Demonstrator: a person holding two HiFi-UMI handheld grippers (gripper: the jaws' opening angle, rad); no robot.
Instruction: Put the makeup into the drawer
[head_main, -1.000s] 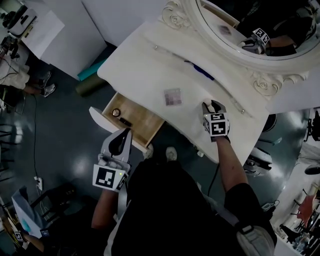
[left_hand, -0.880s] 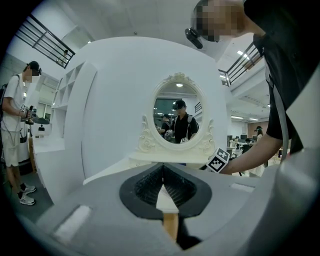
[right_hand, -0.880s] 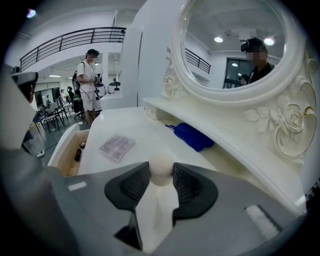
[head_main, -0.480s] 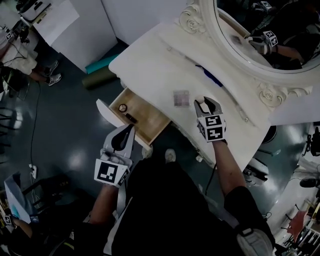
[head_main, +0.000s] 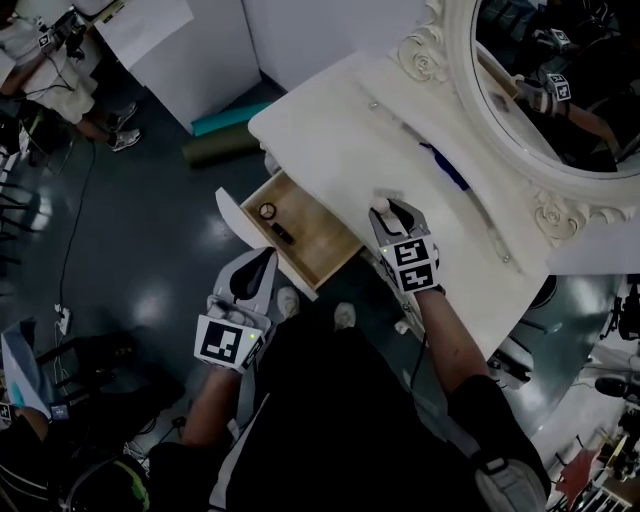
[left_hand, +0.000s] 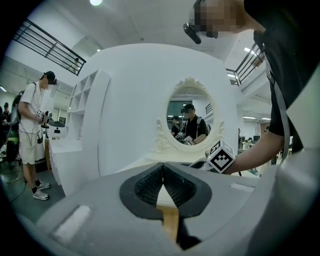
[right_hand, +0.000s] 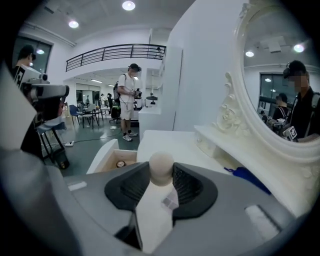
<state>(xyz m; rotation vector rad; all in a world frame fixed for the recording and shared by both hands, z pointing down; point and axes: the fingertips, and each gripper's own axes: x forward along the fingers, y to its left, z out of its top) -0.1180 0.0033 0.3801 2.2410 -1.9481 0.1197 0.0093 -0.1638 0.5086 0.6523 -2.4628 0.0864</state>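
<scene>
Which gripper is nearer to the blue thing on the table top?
Right. The right gripper, holding a beige sponge, is over the table top, close to the blue thing. The left gripper is off it, beyond the open drawer.

The tabletop (head_main: 320, 150) and the scroll-carved mirror frame (head_main: 425, 60) are white, the drawer (head_main: 320, 245) is light wood inside, and a blue item (head_main: 445, 165) lies on the tabletop. The left gripper (head_main: 260, 258) and right gripper (head_main: 386, 208) have grey bodies, black ribbed jaws and black-and-white square-patterned cubes. The makeup (right_hand: 161, 169) is pale beige.
</scene>
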